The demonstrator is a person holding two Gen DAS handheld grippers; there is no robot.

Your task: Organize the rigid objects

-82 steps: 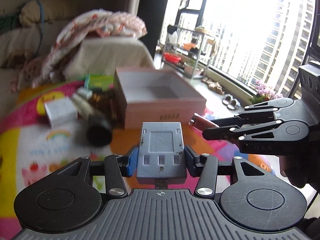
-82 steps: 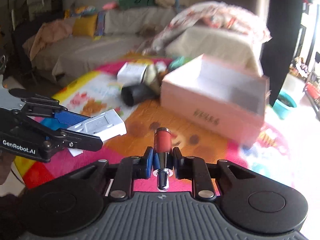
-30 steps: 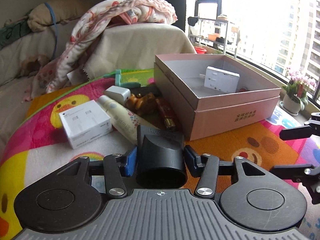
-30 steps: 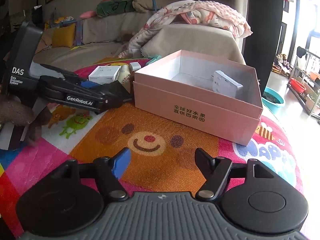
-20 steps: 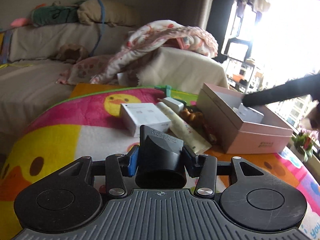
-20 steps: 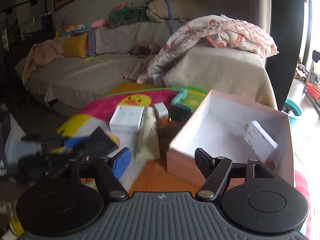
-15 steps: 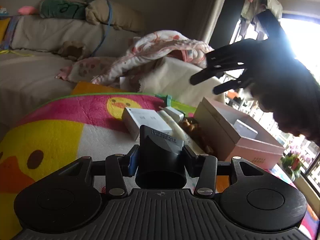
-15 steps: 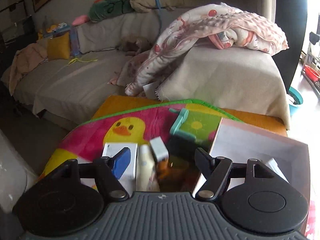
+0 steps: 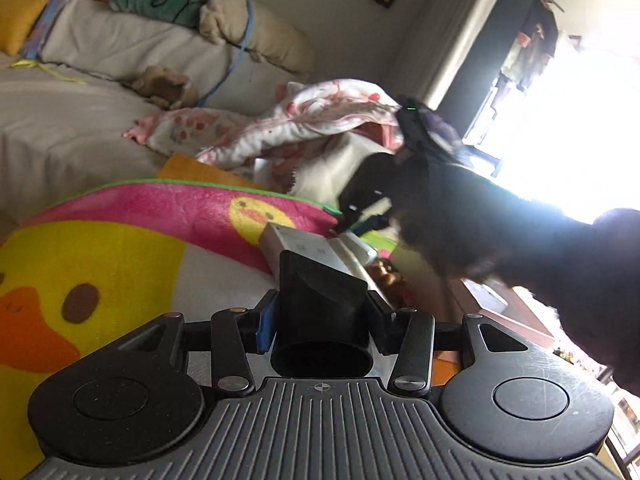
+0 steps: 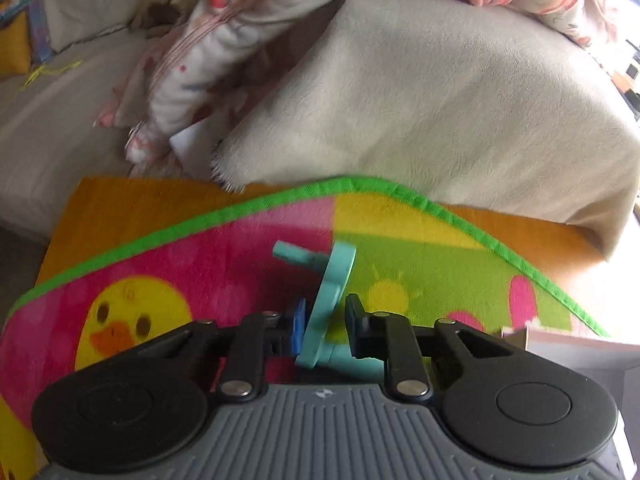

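2 items in hand. L view: left hand-held gripper (image 9: 320, 314) clenched on black nozzle (image 9: 320, 300), rigid, light, smooth plastic; grip flat sides, held above play mat (image 9: 100, 248). R view: right hand-held gripper (image 10: 325, 326) straddles teal plastic stand (image 10: 328, 300) on mat, jaws not yet closed; thin, stiff, light; pinch plate faces.

The pink box (image 9: 516, 312) was largely hidden behind the blurred, backlit right gripper (image 9: 360, 216); its contents could not be made out.
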